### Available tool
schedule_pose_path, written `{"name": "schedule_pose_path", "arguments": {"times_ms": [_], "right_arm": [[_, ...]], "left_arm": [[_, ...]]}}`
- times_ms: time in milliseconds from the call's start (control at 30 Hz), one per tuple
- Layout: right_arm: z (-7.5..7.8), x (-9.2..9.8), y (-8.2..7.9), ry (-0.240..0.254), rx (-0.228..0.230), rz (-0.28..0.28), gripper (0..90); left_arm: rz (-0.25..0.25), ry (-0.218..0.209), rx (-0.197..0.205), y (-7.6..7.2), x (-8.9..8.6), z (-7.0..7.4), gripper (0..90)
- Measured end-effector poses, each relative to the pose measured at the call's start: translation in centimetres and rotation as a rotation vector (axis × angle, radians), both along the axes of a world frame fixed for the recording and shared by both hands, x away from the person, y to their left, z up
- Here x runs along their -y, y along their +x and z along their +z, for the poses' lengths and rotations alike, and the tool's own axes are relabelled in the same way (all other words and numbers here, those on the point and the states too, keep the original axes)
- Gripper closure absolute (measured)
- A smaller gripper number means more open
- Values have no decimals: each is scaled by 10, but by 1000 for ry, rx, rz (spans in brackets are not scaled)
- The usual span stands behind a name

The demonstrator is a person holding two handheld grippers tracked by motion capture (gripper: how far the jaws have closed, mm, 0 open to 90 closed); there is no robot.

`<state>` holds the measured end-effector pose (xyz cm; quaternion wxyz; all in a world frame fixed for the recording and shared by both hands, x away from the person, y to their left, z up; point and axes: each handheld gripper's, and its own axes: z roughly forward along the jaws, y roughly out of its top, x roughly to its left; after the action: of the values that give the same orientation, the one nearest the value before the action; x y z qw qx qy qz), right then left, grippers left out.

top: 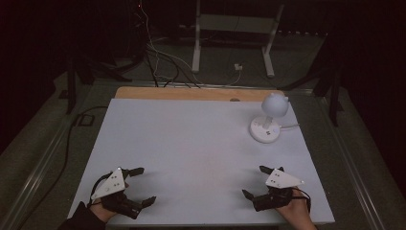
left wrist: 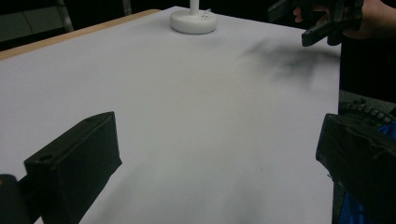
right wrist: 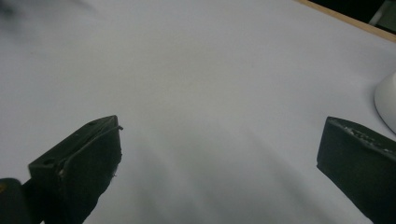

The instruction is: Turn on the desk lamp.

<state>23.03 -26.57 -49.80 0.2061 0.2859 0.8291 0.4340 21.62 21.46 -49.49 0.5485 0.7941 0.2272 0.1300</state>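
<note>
White lamp (top: 267,122) sits well ahead of right gripper (top: 255,182); both grippers wide open, empty. Left gripper (top: 142,186) idle; approach the base squarely.

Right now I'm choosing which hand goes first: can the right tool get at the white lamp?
Probably yes. The right tool is open, and bare white tabletop lies between it and the lamp ahead on its own side.
</note>
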Motion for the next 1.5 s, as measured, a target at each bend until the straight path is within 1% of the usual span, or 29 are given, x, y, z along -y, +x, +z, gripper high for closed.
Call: {"name": "schedule_pose_path", "arguments": {"times_ms": [100, 200, 333, 367, 533, 567, 667, 767, 833, 900, 967, 1000, 1167, 1233, 1300, 1400, 1500], "right_arm": [[-1, 0, 1, 2, -15, 4, 0], [0, -2, -1, -1, -13, 12, 0], [3, -4, -2, 24, -15, 24, 0], [4, -4, -1, 33, -24, 27, 0], [7, -6, 0, 42, -42, 27, 5], [8, -6, 0, 40, -37, 29, 6], [12, -6, 0, 64, -34, 29, 5], [16, -6, 0, 71, -30, 30, 5], [17, -7, 0, 64, -27, 30, 5], [19, -7, 0, 70, -23, 28, 4], [20, -8, 1, 64, -6, 23, 4], [21, -8, 2, 69, -13, 22, 4], [24, -8, 4, 76, 0, 17, 3], [26, -7, 5, 81, -1, 16, 3], [29, -7, 7, 90, 4, 8, 3], [32, -6, 11, 99, 5, -7, 3], [35, -6, 14, 94, 15, -24, 4]], "left_arm": [[0, 5, -2, 0, 1, 0, 2], [1, 0, -1, 0, 0, 0, 2], [3, 0, -1, 0, 0, 0, 2], [3, 0, -1, 0, 0, 0, 2], [1, -1, -1, 1, 0, 0, 2], [2, -1, -1, 1, 0, 0, 2], [4, 0, 0, 0, 0, 0, 2], [4, 2, -5, 0, 0, 0, 2], [4, -1, -4, 0, 0, 0, 2], [3, 1, -6, 1, 0, 0, 2], [1, -3, -10, 1, 0, 0, 2], [1, -3, -10, 1, 0, 0, 2], [1, -1, -11, 1, 0, 0, 2], [1, -3, -10, 1, 0, 0, 2], [2, 0, -11, 1, 0, 0, 2], [3, -8, -11, 1, 0, 0, 2], [2, -2, -10, 1, 0, 0, 2]]}}
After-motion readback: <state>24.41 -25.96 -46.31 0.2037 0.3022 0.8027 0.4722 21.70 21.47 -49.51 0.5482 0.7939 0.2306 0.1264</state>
